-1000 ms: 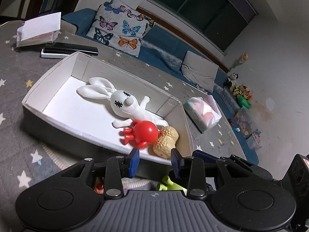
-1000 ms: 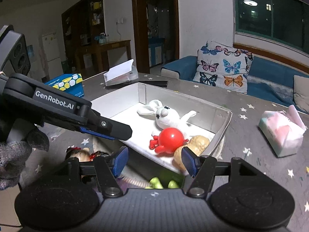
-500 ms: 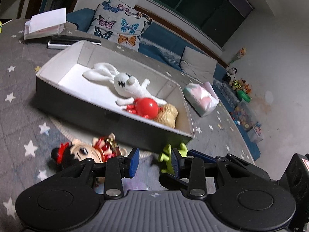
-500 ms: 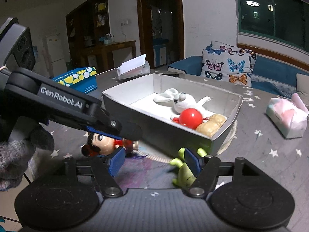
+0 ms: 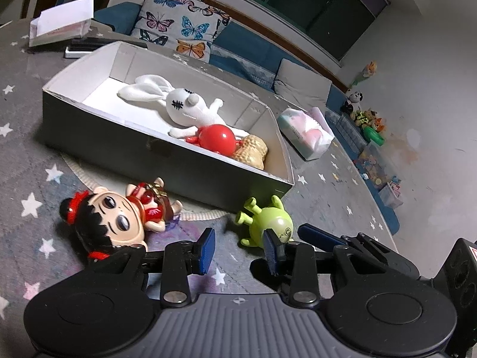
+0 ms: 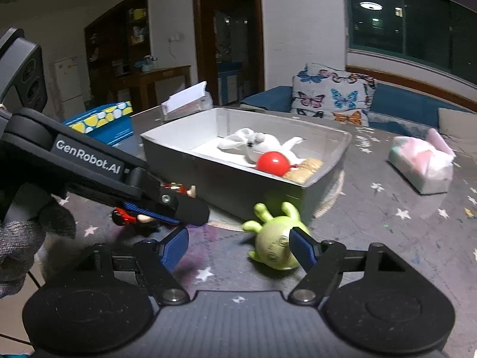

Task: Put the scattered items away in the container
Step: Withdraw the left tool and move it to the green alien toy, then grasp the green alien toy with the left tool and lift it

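We hold both claws low over the surface [image 5: 32, 161], just short of the box [image 5: 167, 155]. Our left claw [image 5: 238, 250] is spread and holds nothing; the doll [image 5: 113, 223] lies on its back just left of it, near the box's front wall. Our right claw [image 6: 238, 247] is spread wider, also with nothing in it, and the green toy [image 6: 275, 246] lies right against its right finger, tipped over with its stubby limbs pointing toward the box.

Inside the box already lie the rabbit [image 5: 182, 107], the red toy [image 5: 216, 137] and the peanut [image 5: 252, 152], so we judge two items are left to tidy.

The green toy looks like smooth hard plastic: light, stiff, and likely to slip or roll away if we pinch it off-centre. We would close across the widest part of its round body, not on the thin limbs. The doll also seems hard and glossy, with a big head that probably carries most of its weight; the narrower torso looks the safer place to grip, though it may swing head-down when lifted.
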Motion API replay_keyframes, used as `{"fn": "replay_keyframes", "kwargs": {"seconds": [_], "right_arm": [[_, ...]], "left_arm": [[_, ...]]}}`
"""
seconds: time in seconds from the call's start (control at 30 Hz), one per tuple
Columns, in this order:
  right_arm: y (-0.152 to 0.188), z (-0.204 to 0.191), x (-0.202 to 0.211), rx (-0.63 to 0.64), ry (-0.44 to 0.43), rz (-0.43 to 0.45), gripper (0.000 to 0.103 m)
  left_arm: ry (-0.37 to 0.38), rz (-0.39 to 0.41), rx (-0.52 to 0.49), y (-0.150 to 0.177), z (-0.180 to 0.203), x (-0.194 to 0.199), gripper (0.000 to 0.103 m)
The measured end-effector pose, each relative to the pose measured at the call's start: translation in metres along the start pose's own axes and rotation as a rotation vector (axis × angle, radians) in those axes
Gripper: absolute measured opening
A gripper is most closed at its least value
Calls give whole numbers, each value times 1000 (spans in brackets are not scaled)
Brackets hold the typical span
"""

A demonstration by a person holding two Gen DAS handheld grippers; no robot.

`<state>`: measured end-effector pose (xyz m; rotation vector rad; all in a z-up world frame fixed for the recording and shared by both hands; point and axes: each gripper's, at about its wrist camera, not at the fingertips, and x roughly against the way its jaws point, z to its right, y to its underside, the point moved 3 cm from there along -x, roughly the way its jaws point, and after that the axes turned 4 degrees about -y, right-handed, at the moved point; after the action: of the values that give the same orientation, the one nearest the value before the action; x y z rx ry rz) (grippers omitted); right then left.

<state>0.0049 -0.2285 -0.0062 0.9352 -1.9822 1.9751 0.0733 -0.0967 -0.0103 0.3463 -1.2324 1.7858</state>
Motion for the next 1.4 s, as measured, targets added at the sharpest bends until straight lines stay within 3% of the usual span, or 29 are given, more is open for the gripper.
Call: {"fn": "replay_keyframes", "kwargs": {"seconds": [0.47,1.23,1.4], "right_arm": [[12,27,-10,-90,69,-19,75],[21,39,-38,-128,49,-55,76],[21,38,-40,-126,38,-53,84]], "left_arm": [[47,-3,35,-11,7,-26,38],[78,-21,125,-25,-3,-62,38],[85,-31,125,-25,-3,-67,38]]}}
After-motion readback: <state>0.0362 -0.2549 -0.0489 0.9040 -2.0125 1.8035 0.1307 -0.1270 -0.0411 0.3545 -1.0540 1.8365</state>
